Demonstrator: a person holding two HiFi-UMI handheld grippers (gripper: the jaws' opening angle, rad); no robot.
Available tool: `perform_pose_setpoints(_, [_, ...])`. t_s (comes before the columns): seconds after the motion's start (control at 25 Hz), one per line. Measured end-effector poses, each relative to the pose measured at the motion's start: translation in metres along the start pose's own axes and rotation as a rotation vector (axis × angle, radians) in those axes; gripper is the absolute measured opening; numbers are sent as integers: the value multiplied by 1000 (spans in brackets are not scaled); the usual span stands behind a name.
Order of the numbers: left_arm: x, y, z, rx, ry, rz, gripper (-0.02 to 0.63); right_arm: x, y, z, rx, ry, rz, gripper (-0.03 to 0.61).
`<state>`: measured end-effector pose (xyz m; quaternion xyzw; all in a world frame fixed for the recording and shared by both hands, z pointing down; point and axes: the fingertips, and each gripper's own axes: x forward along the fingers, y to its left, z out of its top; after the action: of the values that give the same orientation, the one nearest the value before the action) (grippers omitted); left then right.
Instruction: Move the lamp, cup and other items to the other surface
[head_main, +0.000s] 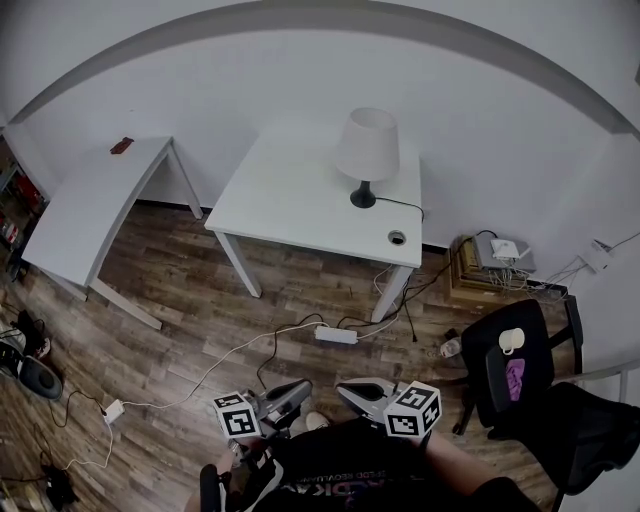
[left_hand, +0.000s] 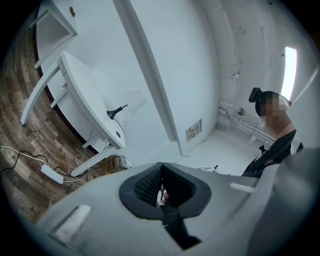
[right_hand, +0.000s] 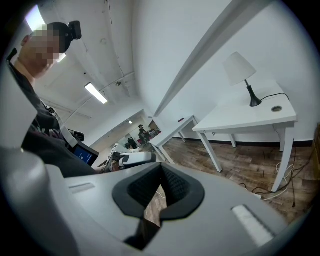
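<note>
I'm holding both clenched on nothing: left gripper (head_main: 292, 392), right gripper (head_main: 358, 390), low by my body. Lamp (head_main: 366, 150) is standing on the white table (head_main: 290, 200), well ahead, cord (head_main: 400, 204) trailing. I'm judging it top-heavy, shade flimsy; I'm planning to pinch the dark stem (head_main: 365, 186).

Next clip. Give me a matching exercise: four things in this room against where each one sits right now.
Things
1. white-shaded table lamp with black base
2. white cup
3. white power strip
4. small dark red object

Places
A. wooden floor
B. black chair seat
C. far-left white table
D. middle white table

Pairs: 1-D, 2-B, 3-A, 4-C
</note>
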<state>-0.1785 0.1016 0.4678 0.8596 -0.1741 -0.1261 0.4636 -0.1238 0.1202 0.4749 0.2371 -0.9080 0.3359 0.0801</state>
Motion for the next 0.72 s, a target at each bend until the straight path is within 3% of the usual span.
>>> perform_pose_setpoints(0.36, [-8, 12, 6, -35, -49, 46, -3, -2, -6, 1, 27, -21, -3, 5])
perform_pose_setpoints(0.72, [-9, 13, 1, -72, -60, 36, -3, -11, -14, 2, 70, -56, -36, 5])
